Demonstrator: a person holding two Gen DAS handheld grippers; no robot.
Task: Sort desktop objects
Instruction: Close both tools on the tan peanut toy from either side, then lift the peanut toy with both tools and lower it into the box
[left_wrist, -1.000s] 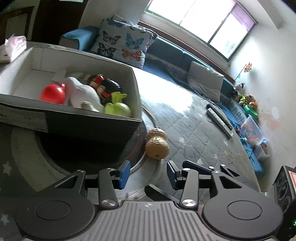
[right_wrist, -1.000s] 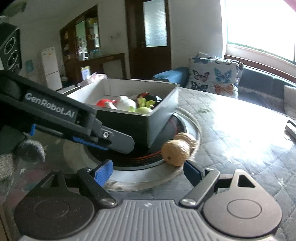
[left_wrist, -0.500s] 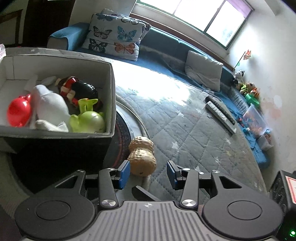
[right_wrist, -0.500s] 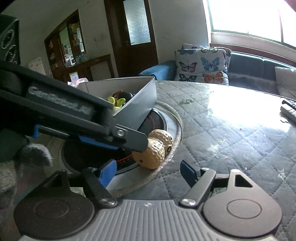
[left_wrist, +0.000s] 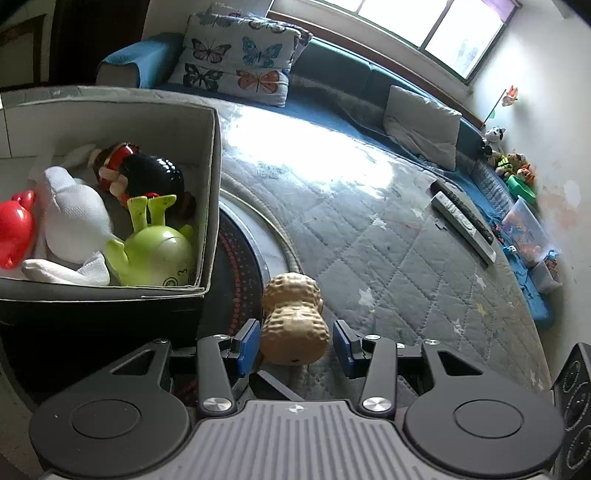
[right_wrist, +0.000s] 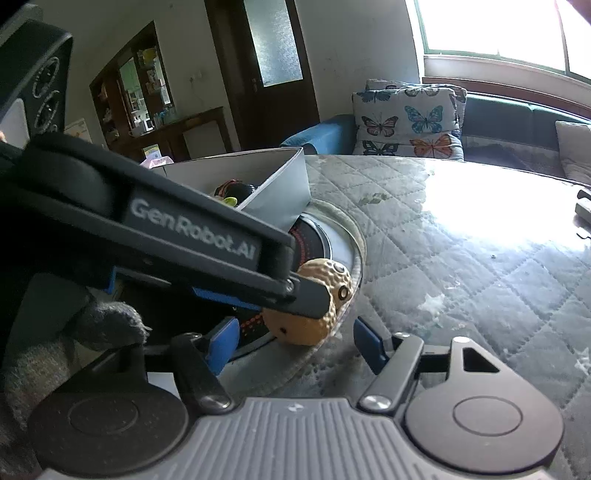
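progress: the grey box (left_wrist: 208, 177), left of the left-wrist frame, already held a red toy (left_wrist: 14, 232), a white plush (left_wrist: 74, 221), a black figure (left_wrist: 147, 177) and a green toy (left_wrist: 155, 251). judged mostly sorted; the peanut toy (left_wrist: 295, 321) was the one loose toy seen on the counter (left_wrist: 406, 266), beside the box at the lower centre of the frame. two remotes (left_wrist: 461, 218) lay at the far right, perhaps also left.

left gripper (left_wrist: 295, 345): jaws spread, peanut's near end between the pads, no clear contact on either side.

right gripper (right_wrist: 295, 341): jaws closing but not touching anything; the peanut sat just ahead of the gap, partly hidden behind the left gripper's finger.
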